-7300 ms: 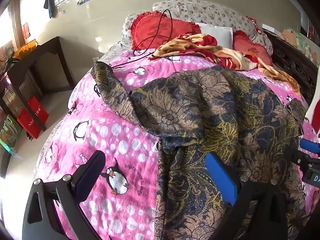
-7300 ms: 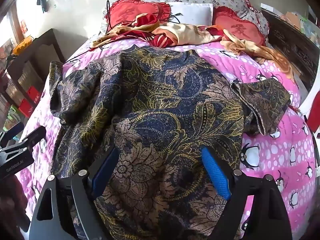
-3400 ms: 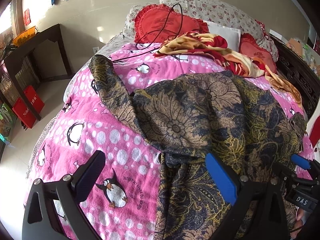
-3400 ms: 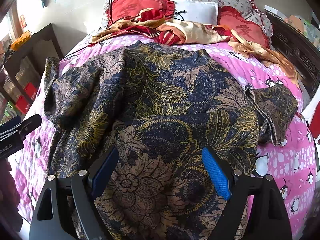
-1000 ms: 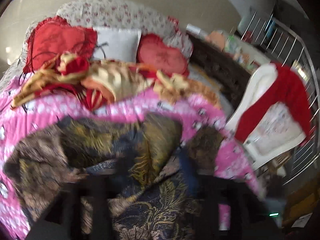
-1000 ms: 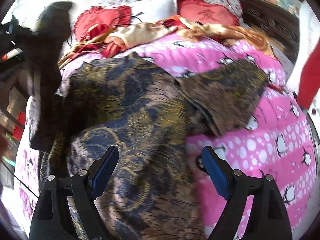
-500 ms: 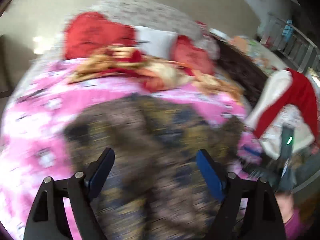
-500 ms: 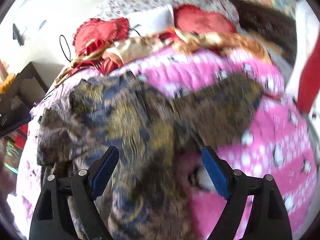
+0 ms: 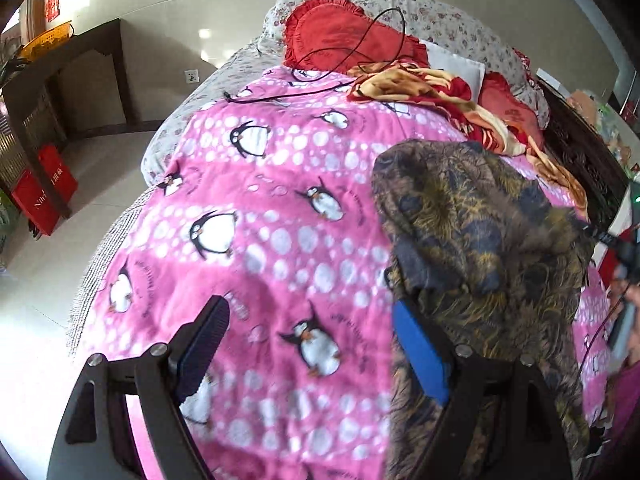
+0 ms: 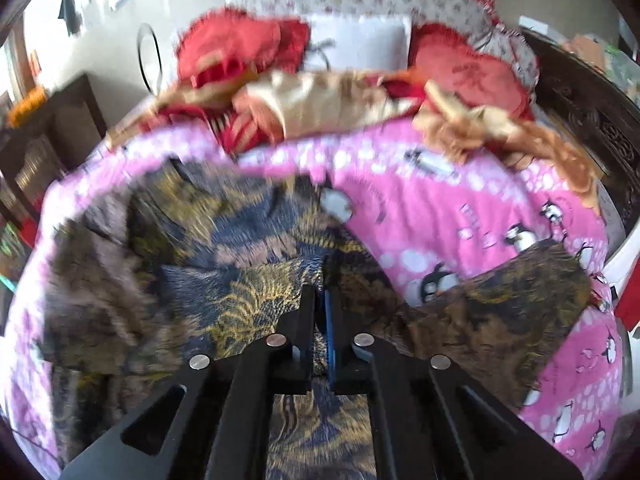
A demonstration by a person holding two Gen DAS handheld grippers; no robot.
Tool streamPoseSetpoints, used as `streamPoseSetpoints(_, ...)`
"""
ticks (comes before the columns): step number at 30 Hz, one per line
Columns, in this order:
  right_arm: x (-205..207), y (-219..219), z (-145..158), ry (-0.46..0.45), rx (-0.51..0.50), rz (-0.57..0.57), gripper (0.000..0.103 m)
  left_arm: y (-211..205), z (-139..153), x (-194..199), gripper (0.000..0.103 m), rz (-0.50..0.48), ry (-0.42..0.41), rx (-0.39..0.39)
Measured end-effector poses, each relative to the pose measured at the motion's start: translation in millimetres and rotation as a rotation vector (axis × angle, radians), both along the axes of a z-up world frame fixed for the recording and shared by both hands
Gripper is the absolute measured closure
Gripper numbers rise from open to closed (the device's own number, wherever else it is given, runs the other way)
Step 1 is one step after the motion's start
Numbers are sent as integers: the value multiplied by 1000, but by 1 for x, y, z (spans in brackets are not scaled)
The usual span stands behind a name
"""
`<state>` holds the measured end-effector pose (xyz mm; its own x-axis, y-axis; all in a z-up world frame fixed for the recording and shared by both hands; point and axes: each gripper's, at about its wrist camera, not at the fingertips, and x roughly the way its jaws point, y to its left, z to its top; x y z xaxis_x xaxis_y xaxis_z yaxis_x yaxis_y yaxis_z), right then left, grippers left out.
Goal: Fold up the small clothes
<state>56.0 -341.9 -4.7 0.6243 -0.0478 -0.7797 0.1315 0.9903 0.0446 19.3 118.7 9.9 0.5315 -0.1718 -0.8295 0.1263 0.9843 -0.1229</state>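
A dark floral shirt (image 9: 476, 236) in navy, brown and gold lies partly folded on the pink penguin blanket (image 9: 280, 208). In the left wrist view it is bunched at the right, with one side folded over. My left gripper (image 9: 308, 332) is open and empty, over bare blanket at the shirt's left edge. In the right wrist view the shirt (image 10: 224, 264) fills the lower left, and one sleeve (image 10: 516, 312) lies out to the right. My right gripper (image 10: 320, 300) is shut on a fold of the shirt near its middle.
Red pillows (image 9: 344, 36), a white pillow (image 10: 360, 40) and a crumpled red and gold cloth (image 10: 320, 104) lie at the head of the bed. A black cable (image 9: 304, 92) runs over the blanket. A dark table (image 9: 60, 80) and red boxes (image 9: 44, 188) stand at left, a carved wooden bed frame (image 10: 592, 120) at right.
The left gripper folded the shirt's left sleeve and side over, let go and swung back left over the blanket. The right gripper went from open to shut on the shirt.
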Motion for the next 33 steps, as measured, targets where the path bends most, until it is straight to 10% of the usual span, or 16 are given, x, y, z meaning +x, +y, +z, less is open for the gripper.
streamPoseSetpoints(9,0,-15,-5,109,-167,-129,84,-37,-40,-10,16,-70,79,-52)
streamPoseSetpoints(12,-7,26,34,-31,-75,-34,59,-50,-54,-11,16,-89,86,-26)
streamPoseSetpoints(19,46,193,32,24,97,489,59,-62,-72,-14,16,-89,98,-56)
streamPoseSetpoints(28,138,289,-53,277,-131,646,62,-67,-81,-10,17,-85,65,-103)
streamPoseSetpoints(30,140,289,-58,279,-131,658,97,-69,-83,-8,44,-104,59,-121)
streamPoseSetpoints(31,139,289,-55,265,-118,666,98,-69,-83,-6,80,-112,66,-125)
streamPoseSetpoints(33,133,289,-45,221,-79,692,100,-66,-86,1,96,-134,118,-203)
